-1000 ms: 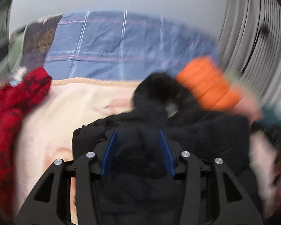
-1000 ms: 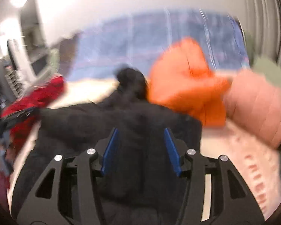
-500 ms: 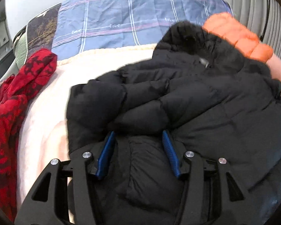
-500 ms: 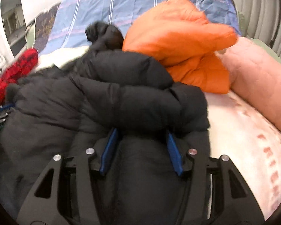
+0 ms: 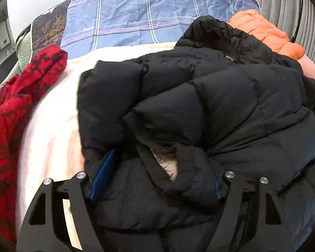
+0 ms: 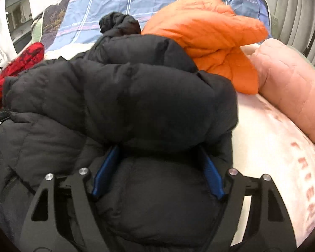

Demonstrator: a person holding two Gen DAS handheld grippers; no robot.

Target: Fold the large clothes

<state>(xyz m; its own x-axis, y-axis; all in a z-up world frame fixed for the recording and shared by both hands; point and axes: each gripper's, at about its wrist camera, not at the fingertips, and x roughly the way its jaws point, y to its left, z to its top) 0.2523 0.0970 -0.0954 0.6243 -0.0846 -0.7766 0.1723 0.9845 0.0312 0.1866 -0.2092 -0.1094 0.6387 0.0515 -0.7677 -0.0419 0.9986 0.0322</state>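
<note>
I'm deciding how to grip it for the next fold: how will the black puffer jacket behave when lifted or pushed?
The black puffer jacket looks floppy: it slumps in soft rolls, so lifted edges would likely sag. Its quilted bulk suggests it is light for its size and springs back. The smooth shell may slide between the left gripper and right gripper, whose jaws are opening around it.

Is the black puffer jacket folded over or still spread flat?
Folded over: the black puffer jacket lies doubled on itself in a thick bundle on the bed.
</note>
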